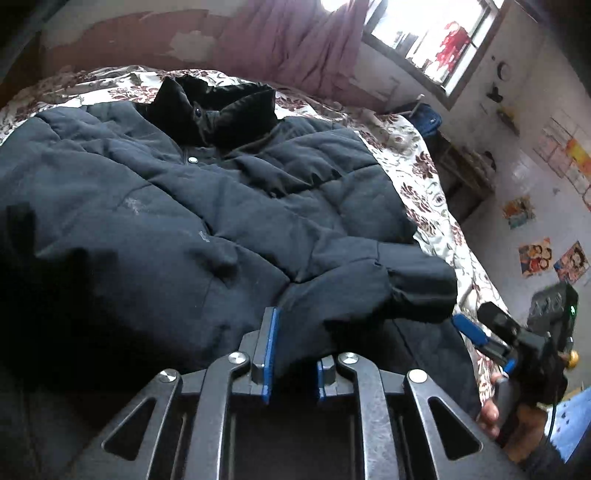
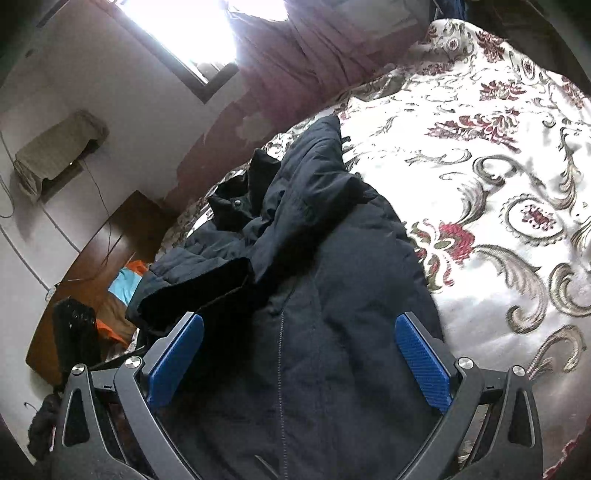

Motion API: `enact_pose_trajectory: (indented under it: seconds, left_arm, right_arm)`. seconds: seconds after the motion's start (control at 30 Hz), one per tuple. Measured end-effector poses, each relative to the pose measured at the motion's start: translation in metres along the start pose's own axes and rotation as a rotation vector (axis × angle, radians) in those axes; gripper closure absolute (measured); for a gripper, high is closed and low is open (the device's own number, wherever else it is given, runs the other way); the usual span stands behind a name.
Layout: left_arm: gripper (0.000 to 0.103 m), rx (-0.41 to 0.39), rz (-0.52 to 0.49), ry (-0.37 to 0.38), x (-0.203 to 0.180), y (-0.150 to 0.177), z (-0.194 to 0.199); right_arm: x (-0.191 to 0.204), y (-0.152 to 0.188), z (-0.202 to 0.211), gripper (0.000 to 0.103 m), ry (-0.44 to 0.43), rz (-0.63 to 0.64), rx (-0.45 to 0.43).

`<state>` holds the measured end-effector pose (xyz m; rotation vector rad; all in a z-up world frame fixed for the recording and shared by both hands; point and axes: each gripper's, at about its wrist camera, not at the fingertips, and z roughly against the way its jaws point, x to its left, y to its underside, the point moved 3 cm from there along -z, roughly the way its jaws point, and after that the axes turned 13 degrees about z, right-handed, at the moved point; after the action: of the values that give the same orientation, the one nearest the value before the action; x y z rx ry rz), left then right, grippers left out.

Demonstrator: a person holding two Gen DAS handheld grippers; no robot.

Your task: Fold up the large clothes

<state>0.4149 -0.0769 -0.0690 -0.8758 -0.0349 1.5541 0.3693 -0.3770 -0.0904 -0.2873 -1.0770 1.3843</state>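
A large dark navy padded jacket [image 1: 221,192] lies spread on the bed, its black collar [image 1: 218,107] at the far end. One sleeve [image 1: 388,284] lies folded across its lower part. My left gripper [image 1: 291,354] is shut on a fold of the jacket's fabric near that sleeve. My right gripper [image 2: 299,343] is open, its blue pads [image 2: 421,354] standing wide over the jacket's hem [image 2: 295,369]. It also shows in the left wrist view [image 1: 476,336], at the jacket's right edge.
The bed carries a white floral cover [image 2: 480,147]. A window [image 1: 424,29] with a pink curtain [image 1: 295,40] is behind the bed. A wooden board [image 2: 110,243] and colourful cloth [image 2: 125,284] lie at the left. Posters [image 1: 535,254] hang on the right wall.
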Motion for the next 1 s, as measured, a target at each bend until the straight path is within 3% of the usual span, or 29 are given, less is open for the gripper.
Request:
enact_pose_trajectory:
  seconds: [0.03, 0.07, 0.13, 0.17, 0.27, 0.37, 0.5, 0.57, 0.67, 0.7, 0.77, 0.83, 0.87, 1.0]
  left_arm:
    - [0.082, 0.004, -0.006, 0.018, 0.002, 0.002, 0.004]
    - [0.072, 0.012, -0.005, 0.033, 0.0, 0.001, 0.005]
    - [0.04, 0.019, 0.011, 0.091, 0.001, 0.003, 0.015]
    - [0.001, 0.018, 0.023, 0.123, 0.001, 0.005, 0.018]
    - [0.0, -0.015, 0.057, 0.17, 0.006, 0.008, 0.027]
    - [0.0, -0.039, 0.076, 0.137, 0.016, 0.011, 0.039]
    - [0.0, -0.119, 0.101, -0.039, 0.049, 0.01, 0.065]
    - [0.0, -0.166, 0.152, -0.128, 0.076, 0.005, 0.081]
    - [0.0, -0.242, 0.253, -0.257, 0.121, -0.006, 0.104]
    - [0.0, -0.259, 0.287, -0.288, 0.134, -0.01, 0.109]
    - [0.0, -0.286, 0.366, -0.315, 0.16, -0.019, 0.123]
    - [0.0, -0.298, 0.408, -0.311, 0.175, -0.027, 0.13]
    - [0.0, -0.304, 0.412, -0.316, 0.179, -0.03, 0.132]
    - [0.0, -0.321, 0.345, -0.359, 0.18, -0.043, 0.136]
  right_arm:
    - [0.001, 0.0, -0.004, 0.001, -0.012, -0.01, 0.009]
    - [0.002, 0.0, -0.005, 0.001, -0.021, -0.017, 0.011]
    - [0.005, 0.002, -0.007, 0.001, -0.031, -0.028, 0.016]
    - [0.007, 0.003, -0.008, 0.001, -0.039, -0.03, 0.022]
    - [0.016, 0.003, -0.013, 0.001, -0.065, -0.024, 0.053]
    - [0.027, 0.005, -0.02, 0.001, -0.044, 0.032, 0.091]
    - [0.047, 0.005, -0.04, 0.001, 0.124, 0.184, 0.167]
    - [0.057, 0.004, -0.049, 0.004, 0.168, 0.227, 0.177]
    - [0.075, -0.002, -0.068, 0.044, 0.154, 0.279, 0.194]
    - [0.079, -0.004, -0.074, 0.047, 0.161, 0.281, 0.202]
    - [0.085, -0.01, -0.082, 0.074, 0.15, 0.291, 0.206]
    - [0.093, -0.02, -0.078, 0.089, 0.178, 0.337, 0.165]
    - [0.097, -0.026, -0.071, 0.095, 0.195, 0.375, 0.136]
    - [0.106, -0.059, -0.049, 0.095, 0.323, 0.498, 0.018]
